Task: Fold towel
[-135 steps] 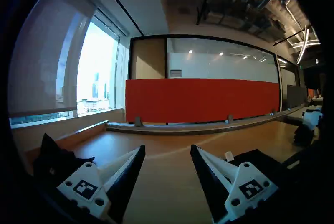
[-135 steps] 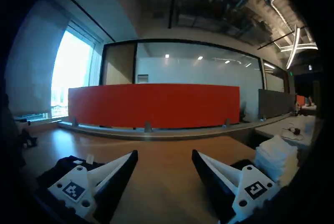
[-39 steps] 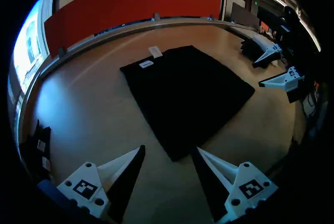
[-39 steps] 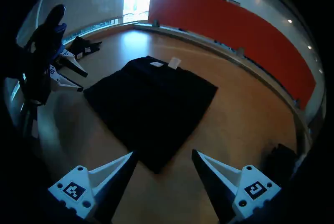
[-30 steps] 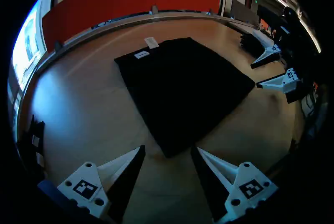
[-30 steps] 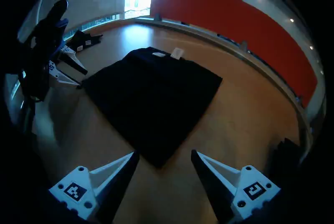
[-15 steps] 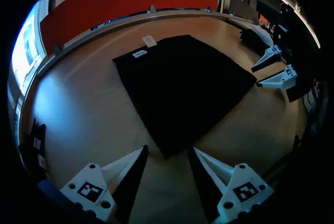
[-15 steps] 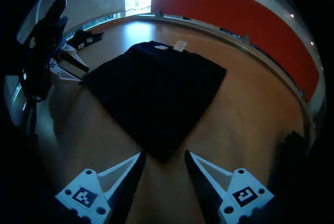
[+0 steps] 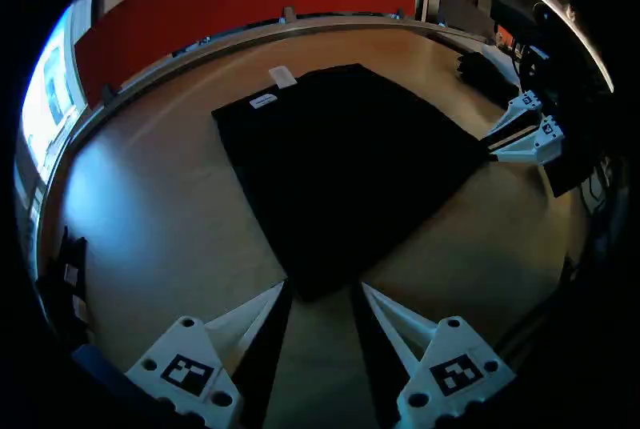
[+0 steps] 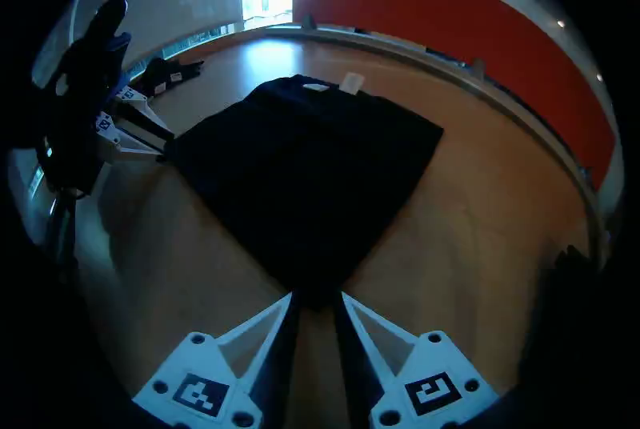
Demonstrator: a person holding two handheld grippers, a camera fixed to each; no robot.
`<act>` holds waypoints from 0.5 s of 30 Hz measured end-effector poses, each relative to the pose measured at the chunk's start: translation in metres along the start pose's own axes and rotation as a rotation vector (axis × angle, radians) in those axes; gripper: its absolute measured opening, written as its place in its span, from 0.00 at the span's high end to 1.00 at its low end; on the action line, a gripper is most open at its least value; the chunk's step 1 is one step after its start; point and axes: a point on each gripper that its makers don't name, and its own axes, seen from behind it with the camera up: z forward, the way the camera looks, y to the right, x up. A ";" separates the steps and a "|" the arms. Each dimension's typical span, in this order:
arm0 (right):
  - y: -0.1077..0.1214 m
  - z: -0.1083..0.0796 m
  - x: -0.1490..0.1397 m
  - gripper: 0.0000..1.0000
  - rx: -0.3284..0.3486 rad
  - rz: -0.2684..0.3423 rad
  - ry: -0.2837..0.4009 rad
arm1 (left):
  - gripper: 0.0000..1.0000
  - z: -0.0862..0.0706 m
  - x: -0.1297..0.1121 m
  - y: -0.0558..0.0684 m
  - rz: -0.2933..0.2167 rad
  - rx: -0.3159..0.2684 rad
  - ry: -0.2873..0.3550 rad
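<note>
The black towel (image 9: 352, 165) lies spread flat on the desk (image 9: 160, 213), straight ahead of both my pairs of jaws, with one near corner pointing into each. On my left gripper (image 9: 320, 305) the jaws stand narrow with a slim gap. The corner tip sits right at their mouth, and bare desk shows between them behind it. On my right gripper (image 10: 316, 309) the jaws are narrower, the other corner lies in the gap, and I cannot tell whether they press it.

I judge the cloth light, soft and limp, and it hugs the desk, so it will sag and bunch once lifted. I should take each corner just in from its tip, one jaw under and one over. The edge between my two pairs must be kept taut while I carry it toward the far edge beyond the jaws.
</note>
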 end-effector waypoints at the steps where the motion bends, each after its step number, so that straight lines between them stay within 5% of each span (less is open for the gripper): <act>1: 0.000 0.000 0.000 0.74 -0.001 0.001 -0.001 | 0.51 0.000 0.000 0.000 -0.002 0.000 -0.002; 5: 0.000 0.000 0.000 0.81 -0.005 0.004 -0.005 | 0.65 0.000 -0.001 -0.002 -0.007 0.004 -0.010; 7: 0.000 0.001 0.000 0.83 -0.008 0.006 -0.006 | 0.81 0.000 -0.001 -0.004 -0.010 0.011 -0.012; 15: 0.002 0.000 0.004 0.89 -0.017 0.023 -0.005 | 0.90 -0.001 -0.001 -0.003 -0.013 0.017 -0.015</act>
